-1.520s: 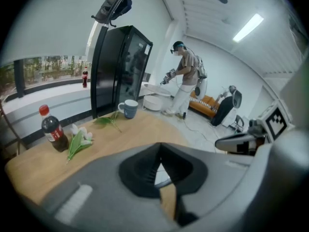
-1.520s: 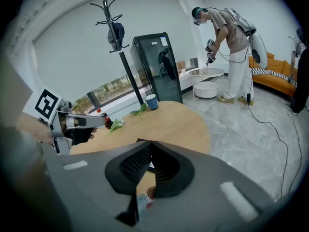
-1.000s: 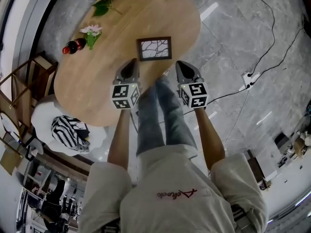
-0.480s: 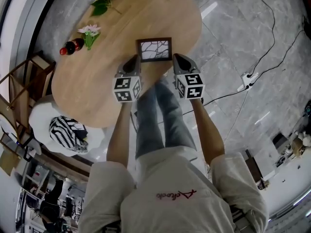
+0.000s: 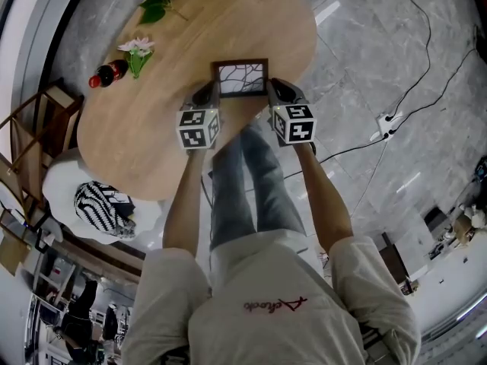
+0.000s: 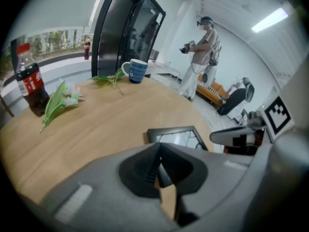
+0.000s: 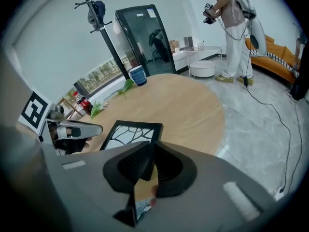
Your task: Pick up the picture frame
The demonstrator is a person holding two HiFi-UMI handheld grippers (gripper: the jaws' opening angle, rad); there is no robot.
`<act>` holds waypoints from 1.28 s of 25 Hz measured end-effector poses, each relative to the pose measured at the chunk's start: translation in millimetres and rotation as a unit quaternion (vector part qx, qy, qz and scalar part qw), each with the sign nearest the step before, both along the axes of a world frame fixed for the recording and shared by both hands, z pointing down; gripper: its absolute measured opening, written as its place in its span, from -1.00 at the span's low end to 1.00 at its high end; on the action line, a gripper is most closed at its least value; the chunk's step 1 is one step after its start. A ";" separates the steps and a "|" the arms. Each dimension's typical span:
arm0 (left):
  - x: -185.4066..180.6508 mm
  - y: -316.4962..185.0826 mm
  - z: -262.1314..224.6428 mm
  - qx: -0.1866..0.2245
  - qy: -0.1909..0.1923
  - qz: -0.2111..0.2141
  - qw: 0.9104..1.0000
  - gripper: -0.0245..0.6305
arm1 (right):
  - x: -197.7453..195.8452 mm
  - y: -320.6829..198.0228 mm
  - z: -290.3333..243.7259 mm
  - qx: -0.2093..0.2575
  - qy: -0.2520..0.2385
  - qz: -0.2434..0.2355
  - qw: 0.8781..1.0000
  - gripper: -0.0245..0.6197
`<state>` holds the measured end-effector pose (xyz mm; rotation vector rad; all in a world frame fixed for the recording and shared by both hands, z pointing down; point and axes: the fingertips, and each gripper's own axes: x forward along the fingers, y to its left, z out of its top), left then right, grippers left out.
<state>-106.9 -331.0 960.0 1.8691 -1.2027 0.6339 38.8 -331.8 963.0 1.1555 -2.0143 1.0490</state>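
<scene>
Picture frame [image 5: 241, 77] between tongs [image 5: 207, 93] (right [image 5: 275, 89] opening).

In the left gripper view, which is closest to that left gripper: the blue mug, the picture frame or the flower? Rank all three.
1. picture frame, just ahead of the left gripper, slightly to the right.
2. flower, off to the left.
3. blue mug, at the table's far edge.

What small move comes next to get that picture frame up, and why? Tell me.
Probably open the left tongs: their jaws are together beside the near left corner of the picture frame, so they cannot take the edge. The right tongs, at the other corner, have just been opening, nothing between them yet.
</scene>
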 end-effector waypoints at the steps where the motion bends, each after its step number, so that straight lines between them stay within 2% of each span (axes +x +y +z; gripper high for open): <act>1: -0.8 -0.4 2.3 -0.003 -0.002 -0.001 1.000 -0.92 | -0.7 -1.3 2.1 -0.002 -0.002 0.002 1.000 -0.79; 7: 2.2 -2.6 13.7 -0.023 0.001 0.004 1.000 -0.89 | -4.5 -5.7 13.8 -0.022 -0.010 0.001 1.000 -0.59; 13: 6.2 -0.6 19.4 -0.035 0.005 0.005 0.999 -0.70 | -9.3 -3.2 22.1 -0.036 -0.010 -0.003 0.999 -0.57; 17: 5.6 -2.3 20.9 -0.038 0.003 0.004 0.999 -0.66 | -12.3 -4.0 25.7 -0.041 -0.009 -0.004 0.999 -0.53; 21: 8.2 1.6 26.9 -0.056 0.009 0.005 0.998 -0.48 | -12.8 -3.6 28.6 -0.042 -0.005 -0.004 0.999 -0.50; 32: 8.7 0.9 33.5 -0.056 -0.010 0.005 0.998 -0.53 | -14.7 -6.3 32.2 -0.039 0.002 -0.009 0.999 -0.57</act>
